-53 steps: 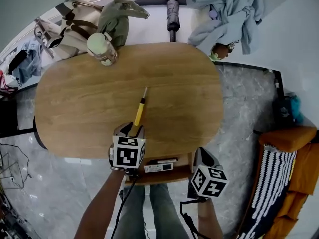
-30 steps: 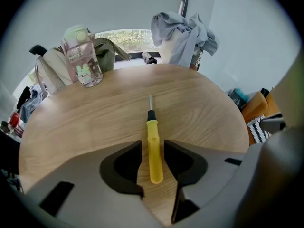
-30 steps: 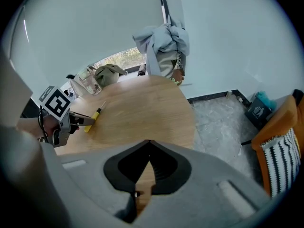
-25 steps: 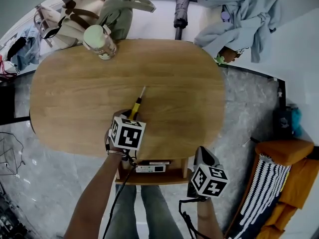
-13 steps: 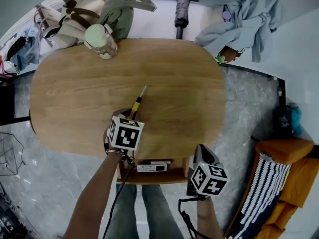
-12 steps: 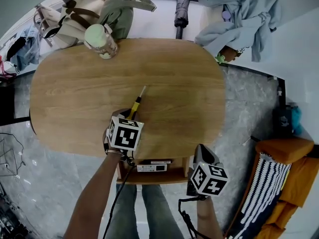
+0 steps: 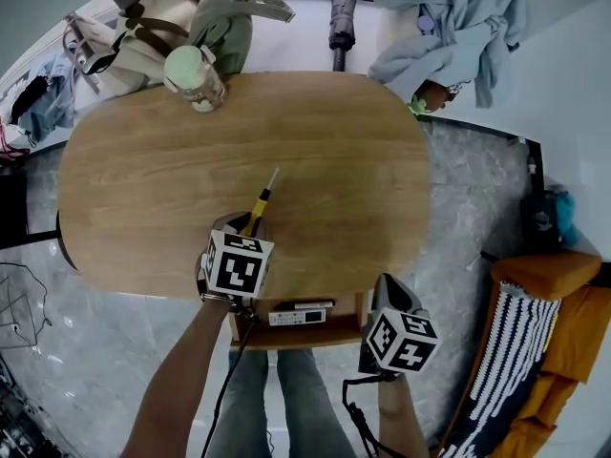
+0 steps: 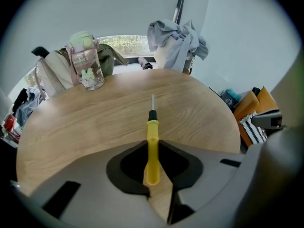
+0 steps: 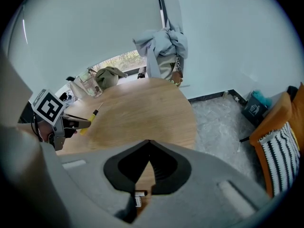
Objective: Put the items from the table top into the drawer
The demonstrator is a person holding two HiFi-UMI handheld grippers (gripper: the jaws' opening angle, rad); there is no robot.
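A yellow-handled screwdriver (image 7: pixel 259 204) lies on the oval wooden table (image 7: pixel 153 170), its metal tip pointing toward the far side. My left gripper (image 7: pixel 250 227) points steeply down over the handle end. In the left gripper view the jaws press on both sides of the yellow handle (image 8: pixel 152 148). My right gripper (image 7: pixel 387 292) hangs at the table's near edge, beside the open drawer (image 7: pixel 329 330). Its jaws meet at the tips with nothing between them (image 9: pixel 149 144). A white flat item (image 7: pixel 300 315) lies in the drawer.
A clear drinking bottle with a green lid (image 7: pixel 194 76) stands at the table's far left edge. Bags (image 7: pixel 143 31), a folded umbrella (image 7: pixel 338 22) and hanging clothes (image 7: pixel 449 17) lie beyond the table. An orange sofa (image 7: pixel 558 351) stands on the right.
The left gripper has stayed over the screwdriver's handle end, and the screwdriver lies where it was. The right gripper has kept still beside the drawer.
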